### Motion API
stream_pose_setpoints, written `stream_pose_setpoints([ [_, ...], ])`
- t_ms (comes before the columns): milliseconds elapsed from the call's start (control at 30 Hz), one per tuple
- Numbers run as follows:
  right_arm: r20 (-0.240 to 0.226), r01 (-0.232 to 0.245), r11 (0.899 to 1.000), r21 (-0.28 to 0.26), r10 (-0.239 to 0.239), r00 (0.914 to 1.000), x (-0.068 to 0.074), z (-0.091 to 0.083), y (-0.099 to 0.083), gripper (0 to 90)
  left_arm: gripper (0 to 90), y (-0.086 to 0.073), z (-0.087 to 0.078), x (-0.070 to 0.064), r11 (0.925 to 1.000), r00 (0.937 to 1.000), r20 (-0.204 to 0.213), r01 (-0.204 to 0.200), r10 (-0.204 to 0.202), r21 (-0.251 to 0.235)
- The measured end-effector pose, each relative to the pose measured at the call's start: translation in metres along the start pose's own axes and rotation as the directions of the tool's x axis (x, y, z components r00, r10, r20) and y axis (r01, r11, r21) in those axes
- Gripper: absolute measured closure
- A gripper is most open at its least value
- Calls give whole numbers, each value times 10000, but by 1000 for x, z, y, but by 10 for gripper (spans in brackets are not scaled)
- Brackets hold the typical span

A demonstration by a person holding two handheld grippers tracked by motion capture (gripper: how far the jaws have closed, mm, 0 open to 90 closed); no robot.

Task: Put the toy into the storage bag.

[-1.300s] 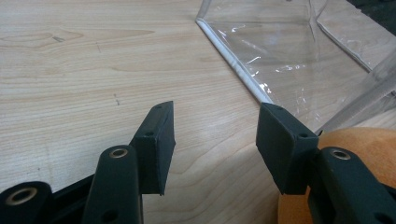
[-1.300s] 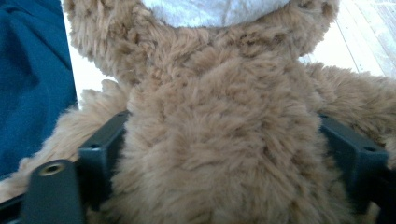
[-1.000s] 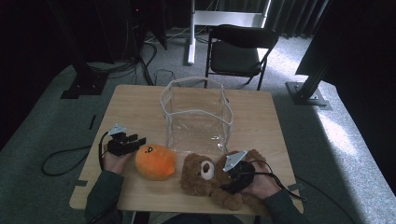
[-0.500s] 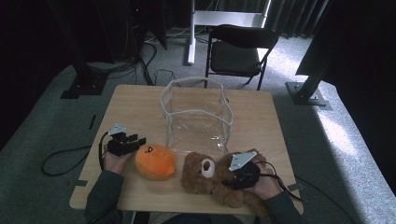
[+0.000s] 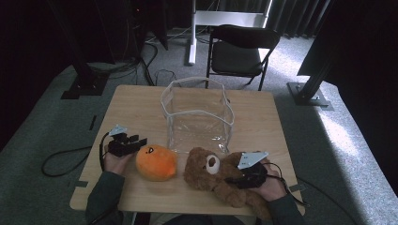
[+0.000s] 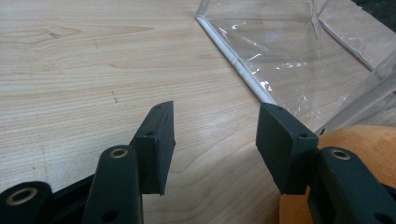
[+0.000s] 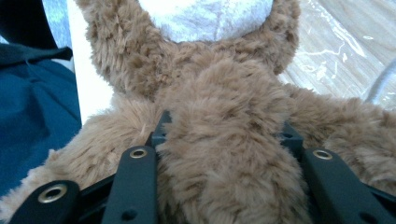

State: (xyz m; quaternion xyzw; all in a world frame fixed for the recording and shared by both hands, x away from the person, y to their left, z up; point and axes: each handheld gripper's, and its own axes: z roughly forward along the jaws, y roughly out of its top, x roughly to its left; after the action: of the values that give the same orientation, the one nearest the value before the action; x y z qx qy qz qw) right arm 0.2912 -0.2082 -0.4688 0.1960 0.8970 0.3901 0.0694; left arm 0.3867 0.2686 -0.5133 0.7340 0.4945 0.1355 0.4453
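Observation:
A brown teddy bear (image 5: 211, 171) lies on its back near the table's front edge, head toward the left. My right gripper (image 5: 234, 180) is pushed onto its body from the right. In the right gripper view my right gripper (image 7: 223, 126) is open, its jaws wide apart with the bear's furry torso (image 7: 224, 177) bulging between them. A round orange plush (image 5: 156, 162) sits to the left of the bear. My left gripper (image 5: 138, 140) hovers just left of the orange plush, open and holding nothing. In the left gripper view my left gripper (image 6: 215, 126) frames bare wood, the orange plush (image 6: 359, 140) beside its right jaw.
A clear plastic bag-like container (image 5: 197, 117) stands open at the middle of the wooden table (image 5: 263, 122), just behind both toys; its near corner (image 6: 261, 88) lies close ahead of the left jaws. A black folding chair (image 5: 239, 51) stands beyond the table.
My right gripper has slid lower and further onto the bear's body, its jaws now straddling the torso. The left gripper and orange plush have stayed put.

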Motion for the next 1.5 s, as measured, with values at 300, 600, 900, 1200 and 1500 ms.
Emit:
stream_pose_setpoints([
  [300,-201,-269,9979,-594,257,9995,-2,-6,-4,561,479,0,0,-1,10000,10000,4,11,-11,-7],
  [600,-476,-488,9893,-1374,426,9980,-6,-11,-5,561,479,0,0,0,10000,10000,8,-9,9,-9],
  [900,-627,-623,9698,-2360,488,9968,-9,-21,-3,563,478,0,0,-1,10000,10000,15,11,-11,-23],
  [1200,-474,-644,9550,-2897,529,9975,-11,-29,1,563,478,0,0,-1,10000,10000,18,1,-1,-14],
  [1500,-334,-495,9370,-3458,404,9986,-10,-40,6,564,478,0,0,0,10000,10000,21,-4,4,-10],
])
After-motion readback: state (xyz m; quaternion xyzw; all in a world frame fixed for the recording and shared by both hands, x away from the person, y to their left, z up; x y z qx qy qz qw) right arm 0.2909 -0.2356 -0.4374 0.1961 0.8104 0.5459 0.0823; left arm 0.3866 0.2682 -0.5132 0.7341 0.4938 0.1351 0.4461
